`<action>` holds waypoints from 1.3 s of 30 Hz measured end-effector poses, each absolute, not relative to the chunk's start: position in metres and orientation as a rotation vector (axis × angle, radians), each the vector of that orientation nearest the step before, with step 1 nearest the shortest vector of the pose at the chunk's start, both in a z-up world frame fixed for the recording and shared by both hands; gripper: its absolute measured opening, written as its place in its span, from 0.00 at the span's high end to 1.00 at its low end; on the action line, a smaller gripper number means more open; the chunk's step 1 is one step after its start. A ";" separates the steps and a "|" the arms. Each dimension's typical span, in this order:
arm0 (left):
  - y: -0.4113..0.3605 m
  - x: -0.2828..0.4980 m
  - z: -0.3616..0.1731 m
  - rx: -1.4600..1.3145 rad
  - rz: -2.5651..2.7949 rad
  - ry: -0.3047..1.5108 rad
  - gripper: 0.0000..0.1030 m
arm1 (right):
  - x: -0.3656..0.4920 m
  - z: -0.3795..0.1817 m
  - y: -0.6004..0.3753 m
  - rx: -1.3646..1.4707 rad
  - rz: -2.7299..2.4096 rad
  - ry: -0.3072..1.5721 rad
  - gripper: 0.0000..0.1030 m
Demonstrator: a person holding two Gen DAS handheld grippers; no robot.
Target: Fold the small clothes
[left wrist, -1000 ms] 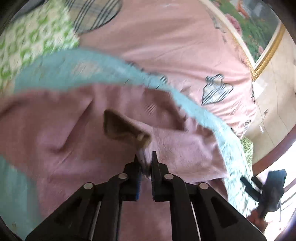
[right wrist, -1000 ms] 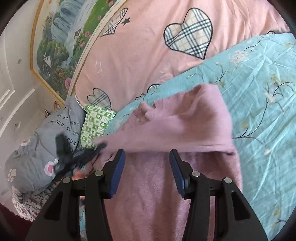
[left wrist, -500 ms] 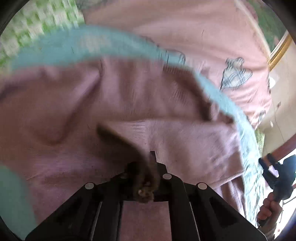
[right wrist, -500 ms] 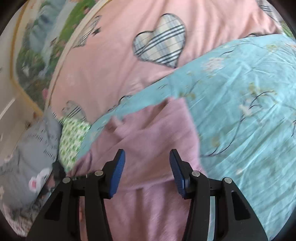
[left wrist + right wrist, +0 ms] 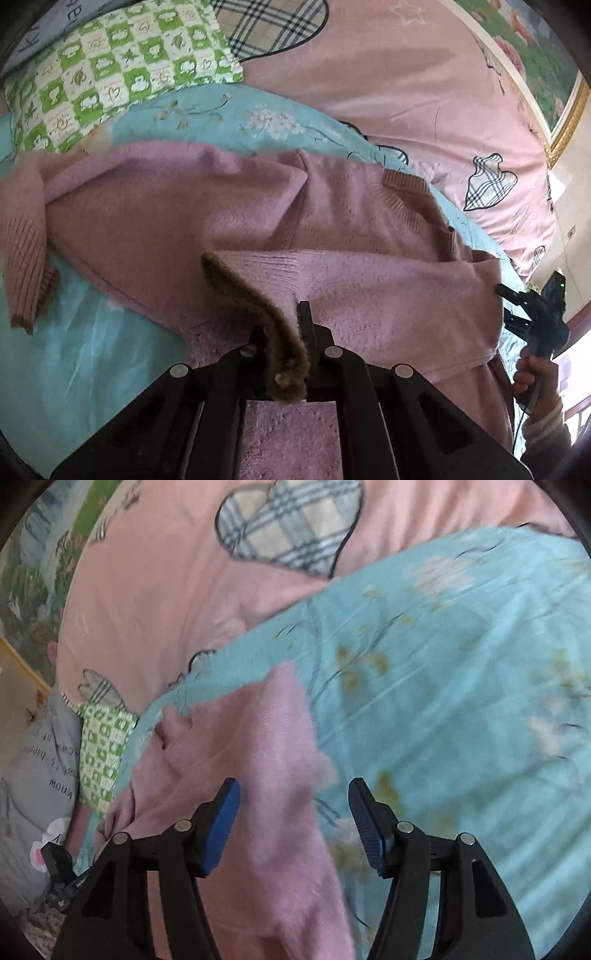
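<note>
The pink sweater lies spread across a turquoise floral sheet on the bed, its lower part folded up over the body so a doubled layer crosses the middle of the left wrist view. One ribbed sleeve trails off at the left edge of that view.

The left tongs angle downward onto the folded layer, their jaws pressed together on a brown, fuzzy-edged strip of the sweater's fabric, which curls up and over the fingers toward the camera.

The right tongs also tilt downward, at the sweater's side edge where the pink knit meets the sheet. Their blue pads stand well apart and have just been opening wider; the knit's edge lies below the gap, but neither pad presses on it. The right view is blurred.

In the left wrist view the person's right hand grips the handle of the right tongs at the far right. A green checked cloth and a pink quilt with plaid hearts lie beyond the sheet.
</note>
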State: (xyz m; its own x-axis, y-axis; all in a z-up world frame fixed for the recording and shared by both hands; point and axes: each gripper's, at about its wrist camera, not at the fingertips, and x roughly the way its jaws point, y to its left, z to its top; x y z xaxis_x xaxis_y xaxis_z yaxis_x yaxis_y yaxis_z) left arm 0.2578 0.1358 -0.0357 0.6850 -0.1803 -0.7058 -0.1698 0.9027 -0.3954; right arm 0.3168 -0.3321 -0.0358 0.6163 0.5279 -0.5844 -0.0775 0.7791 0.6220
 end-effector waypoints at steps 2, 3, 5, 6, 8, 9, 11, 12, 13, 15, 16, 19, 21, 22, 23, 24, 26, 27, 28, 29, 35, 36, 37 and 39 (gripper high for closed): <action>0.133 0.260 -0.039 -0.455 -0.001 0.835 0.96 | 0.324 -0.040 -0.325 0.561 0.366 0.861 0.39; 0.135 0.255 -0.036 -0.450 -0.003 0.832 0.96 | 0.326 -0.043 -0.322 0.565 0.383 0.872 0.47; 0.126 0.254 -0.029 -0.437 -0.033 0.822 0.96 | 0.326 -0.037 -0.321 0.520 0.373 0.885 0.89; 0.120 0.256 -0.026 -0.434 -0.054 0.816 0.96 | 0.324 -0.029 -0.325 0.487 0.343 0.864 0.89; 0.102 0.265 -0.019 -0.410 -0.102 0.808 0.96 | 0.322 -0.005 -0.345 0.429 0.264 0.791 0.92; 0.091 0.271 -0.018 -0.390 -0.120 0.811 0.96 | 0.324 0.000 -0.355 0.434 0.236 0.780 0.92; 0.071 0.283 -0.022 -0.343 -0.124 0.814 0.96 | 0.332 -0.001 -0.371 0.450 0.213 0.793 0.92; 0.066 0.287 -0.026 -0.325 -0.120 0.817 0.96 | 0.336 -0.005 -0.374 0.429 0.197 0.805 0.92; 0.065 0.292 -0.031 -0.317 -0.109 0.829 0.96 | 0.340 -0.011 -0.374 0.410 0.185 0.823 0.92; 0.068 0.296 -0.040 -0.313 -0.090 0.846 0.96 | 0.344 -0.025 -0.370 0.378 0.176 0.861 0.92; 0.071 0.296 -0.042 -0.316 -0.085 0.852 0.95 | 0.345 -0.032 -0.367 0.366 0.172 0.872 0.92; 0.079 0.292 -0.047 -0.312 -0.073 0.868 0.93 | 0.344 -0.044 -0.369 0.409 0.174 0.883 0.89; 0.080 0.287 -0.043 -0.299 -0.070 0.867 0.86 | 0.335 -0.040 -0.374 0.444 0.145 0.877 0.81; 0.083 0.282 -0.041 -0.290 -0.066 0.868 0.83 | 0.327 -0.036 -0.376 0.455 0.124 0.868 0.75; 0.086 0.275 -0.040 -0.292 -0.061 0.866 0.83 | 0.317 -0.029 -0.379 0.468 0.121 0.846 0.72; 0.089 0.270 -0.038 -0.297 -0.056 0.865 0.83 | 0.309 -0.024 -0.379 0.479 0.129 0.826 0.65; 0.100 0.252 -0.036 -0.324 -0.036 0.860 0.81 | 0.283 -0.011 -0.376 0.508 0.164 0.781 0.50; 0.104 0.244 -0.034 -0.332 -0.028 0.855 0.81 | 0.272 -0.008 -0.373 0.520 0.186 0.768 0.45; 0.109 0.236 -0.032 -0.339 -0.013 0.852 0.79 | 0.258 -0.005 -0.367 0.535 0.220 0.759 0.45; 0.118 0.223 -0.030 -0.346 0.014 0.851 0.75 | 0.248 -0.005 -0.361 0.545 0.246 0.762 0.45; 0.175 0.165 -0.013 -0.370 0.244 0.813 0.31 | 0.185 -0.013 -0.305 0.553 0.410 0.811 0.45; 0.184 0.160 -0.010 -0.367 0.277 0.810 0.29 | 0.181 -0.015 -0.294 0.555 0.424 0.821 0.45; 0.194 0.157 -0.008 -0.374 0.292 0.814 0.23 | 0.174 -0.018 -0.285 0.558 0.439 0.834 0.45; 0.213 0.156 -0.006 -0.414 0.309 0.828 0.22 | 0.164 -0.022 -0.268 0.558 0.464 0.860 0.45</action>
State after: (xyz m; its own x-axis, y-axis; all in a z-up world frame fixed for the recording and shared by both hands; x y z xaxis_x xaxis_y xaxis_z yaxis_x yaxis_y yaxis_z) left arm 0.1562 0.2133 -0.0062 0.6390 0.1042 -0.7621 -0.4208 0.8767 -0.2330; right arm 0.1641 -0.2676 -0.0224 0.5709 0.5877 -0.5733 -0.1564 0.7633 0.6268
